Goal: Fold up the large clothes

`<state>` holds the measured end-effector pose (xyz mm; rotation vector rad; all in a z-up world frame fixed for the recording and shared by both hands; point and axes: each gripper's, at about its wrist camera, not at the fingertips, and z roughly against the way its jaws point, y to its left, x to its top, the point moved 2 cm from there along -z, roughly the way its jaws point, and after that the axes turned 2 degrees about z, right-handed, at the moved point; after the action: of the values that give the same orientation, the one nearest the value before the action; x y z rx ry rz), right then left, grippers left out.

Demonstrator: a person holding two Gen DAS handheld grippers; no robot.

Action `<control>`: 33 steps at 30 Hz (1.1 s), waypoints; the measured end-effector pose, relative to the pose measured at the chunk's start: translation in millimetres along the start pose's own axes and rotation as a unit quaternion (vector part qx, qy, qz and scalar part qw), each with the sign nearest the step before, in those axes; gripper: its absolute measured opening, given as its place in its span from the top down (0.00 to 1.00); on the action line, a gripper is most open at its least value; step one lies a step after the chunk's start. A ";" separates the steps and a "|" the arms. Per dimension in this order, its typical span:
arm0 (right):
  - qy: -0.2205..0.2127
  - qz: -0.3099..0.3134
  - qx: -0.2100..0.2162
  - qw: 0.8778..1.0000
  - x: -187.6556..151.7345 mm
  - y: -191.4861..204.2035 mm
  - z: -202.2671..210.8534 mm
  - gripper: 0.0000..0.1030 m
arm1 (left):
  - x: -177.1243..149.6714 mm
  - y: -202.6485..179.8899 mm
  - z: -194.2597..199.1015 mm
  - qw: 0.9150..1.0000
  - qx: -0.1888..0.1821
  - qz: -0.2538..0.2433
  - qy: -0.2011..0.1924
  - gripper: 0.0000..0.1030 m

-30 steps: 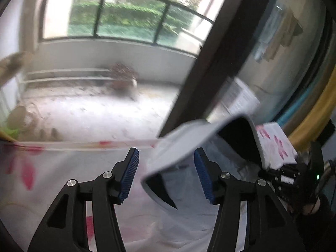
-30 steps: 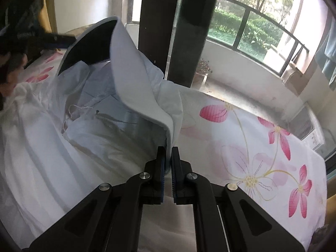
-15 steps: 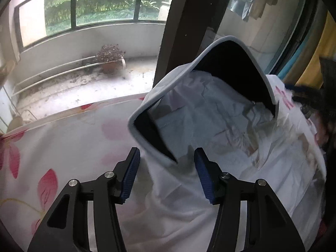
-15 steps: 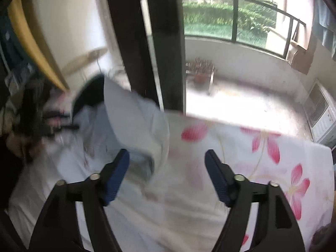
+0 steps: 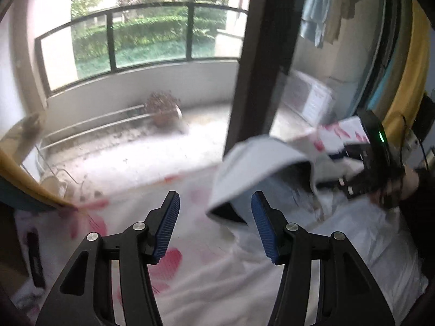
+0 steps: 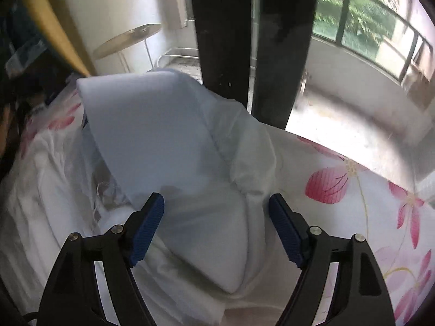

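Observation:
A large white hooded garment [image 6: 174, 163] lies on a flowered bed sheet [image 6: 353, 184]. Its pale blue-grey hood [image 6: 152, 135] stands up, dark inside in the left wrist view [image 5: 252, 168]. My right gripper [image 6: 216, 228] is open, jaws wide apart on either side of the hood's lower edge, holding nothing. My left gripper [image 5: 214, 226] is open and empty, the hood's near corner just beyond its right finger. The right gripper's body and the hand holding it [image 5: 375, 174] show at the right of the left wrist view.
A dark window post [image 6: 252, 40] rises behind the bed. Beyond it is a balcony with a railing [image 5: 152, 38] and a potted plant [image 5: 163, 108]. A yellow curtain [image 5: 407, 68] hangs at the right. A round side table [image 6: 127, 40] stands behind the hood.
My right gripper has let go of the hood's edge and opened wide. The hood has dropped lower. My left gripper stayed open and has swung so the hood sits farther to its right.

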<state>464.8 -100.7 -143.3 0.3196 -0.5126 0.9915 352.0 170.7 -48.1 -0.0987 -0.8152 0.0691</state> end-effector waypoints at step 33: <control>0.019 -0.052 0.073 0.996 -0.9 -55.9 3.9 0.52 | -31.2 -9.8 -93.0 0.995 -0.054 -0.029 0.079 0.68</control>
<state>511.2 -132.0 -141.9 0.4529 -0.3860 0.9340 398.8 152.2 -132.9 -0.1800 -0.6638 -0.0362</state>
